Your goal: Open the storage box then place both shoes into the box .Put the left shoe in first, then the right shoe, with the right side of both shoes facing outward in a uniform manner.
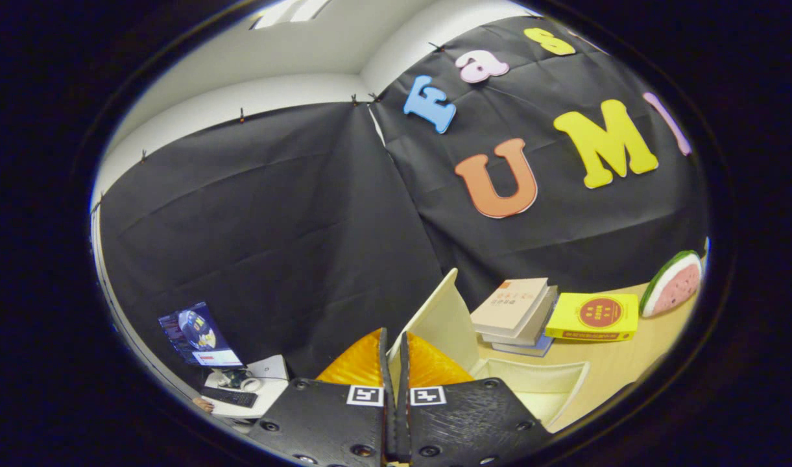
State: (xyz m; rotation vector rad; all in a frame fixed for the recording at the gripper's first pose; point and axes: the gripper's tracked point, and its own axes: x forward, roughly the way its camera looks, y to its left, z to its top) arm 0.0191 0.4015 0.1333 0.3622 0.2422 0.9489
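Single fisheye cam riding on the gripper (pixel 393 363), looking forward along the two fingers, which sit nearly closed together at 6 o'clock. View is rolled, so the wooden table (pixel 619 363) slopes up toward 3 o'clock. Aim is high: mostly the booth's black cloth wall (pixel 292 220), its corner seam running to 12. Close range: open white storage box (pixel 499 370) just ahead of the fingertips at 5. Books (pixel 519 311) beyond at 4. Monitor (pixel 198 337) far off at 8.
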